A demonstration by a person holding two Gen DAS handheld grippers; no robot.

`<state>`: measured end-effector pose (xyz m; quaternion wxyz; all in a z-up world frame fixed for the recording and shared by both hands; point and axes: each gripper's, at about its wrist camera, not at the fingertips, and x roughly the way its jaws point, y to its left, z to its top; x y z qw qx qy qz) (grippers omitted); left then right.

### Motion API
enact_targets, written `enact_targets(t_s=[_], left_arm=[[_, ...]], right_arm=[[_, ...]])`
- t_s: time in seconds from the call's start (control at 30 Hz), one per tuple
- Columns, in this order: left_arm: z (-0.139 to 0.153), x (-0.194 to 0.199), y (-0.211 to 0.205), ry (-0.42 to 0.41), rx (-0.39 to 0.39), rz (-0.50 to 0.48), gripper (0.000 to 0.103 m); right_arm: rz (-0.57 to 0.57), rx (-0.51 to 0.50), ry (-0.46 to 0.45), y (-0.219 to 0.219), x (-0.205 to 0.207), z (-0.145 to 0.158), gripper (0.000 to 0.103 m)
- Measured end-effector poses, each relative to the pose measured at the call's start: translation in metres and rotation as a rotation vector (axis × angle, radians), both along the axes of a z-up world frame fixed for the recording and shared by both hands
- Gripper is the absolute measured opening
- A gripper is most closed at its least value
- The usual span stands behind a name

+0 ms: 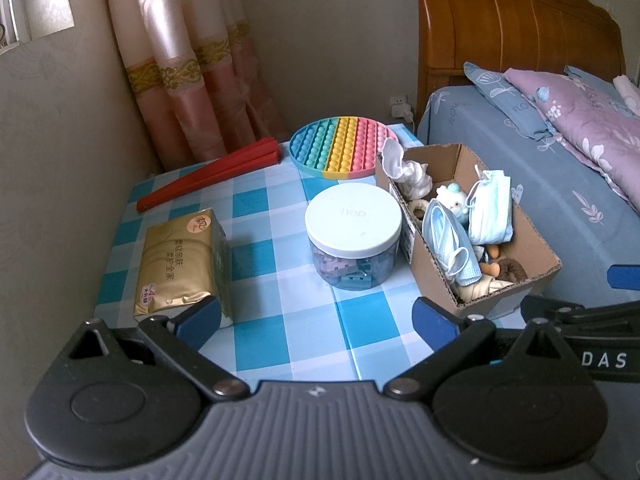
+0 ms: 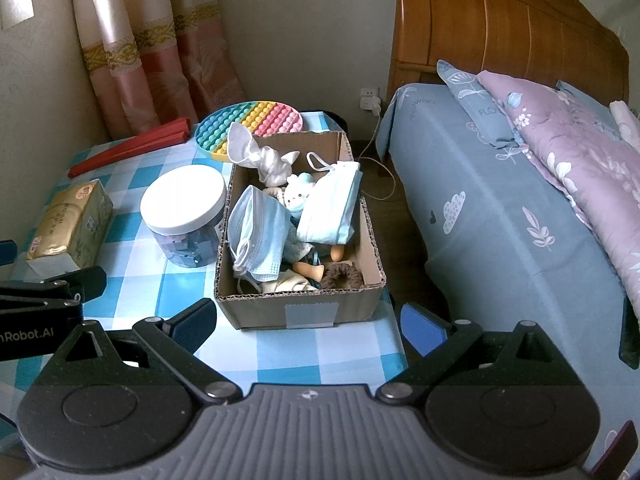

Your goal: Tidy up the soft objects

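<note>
A cardboard box [image 2: 300, 308] [image 1: 440, 264] stands at the table's right edge. It holds blue face masks [image 2: 260, 232] [image 1: 448, 236], a white cloth [image 2: 256, 152] [image 1: 404, 168] draped over its far rim, a small plush doll [image 2: 298, 196] [image 1: 454, 198] and a brown scrunchie [image 2: 340, 274] [image 1: 510, 270]. My left gripper [image 1: 316, 322] is open and empty above the table's near side, in front of the jar. My right gripper [image 2: 308, 326] is open and empty just in front of the box.
On the blue checked tablecloth [image 1: 280, 344] stand a white-lidded jar [image 1: 354, 236] [image 2: 184, 216], a gold tissue pack [image 1: 180, 264] [image 2: 70, 224], a red folded fan [image 1: 208, 178] [image 2: 128, 146] and a rainbow pop-it disc [image 1: 340, 146] [image 2: 248, 120]. A bed [image 2: 520, 220] lies to the right.
</note>
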<state>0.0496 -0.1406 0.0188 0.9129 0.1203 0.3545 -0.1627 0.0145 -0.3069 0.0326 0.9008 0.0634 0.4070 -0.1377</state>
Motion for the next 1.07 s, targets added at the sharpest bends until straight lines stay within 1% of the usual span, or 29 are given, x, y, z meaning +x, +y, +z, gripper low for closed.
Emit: enact_targets(t_s=[1.07], left_arm=[[-0.0005, 0.0001, 0.0, 0.001, 0.002, 0.001, 0.101]], right_arm=[[-0.001, 0.001, 0.003, -0.0021, -0.0013, 0.0004, 0.1]])
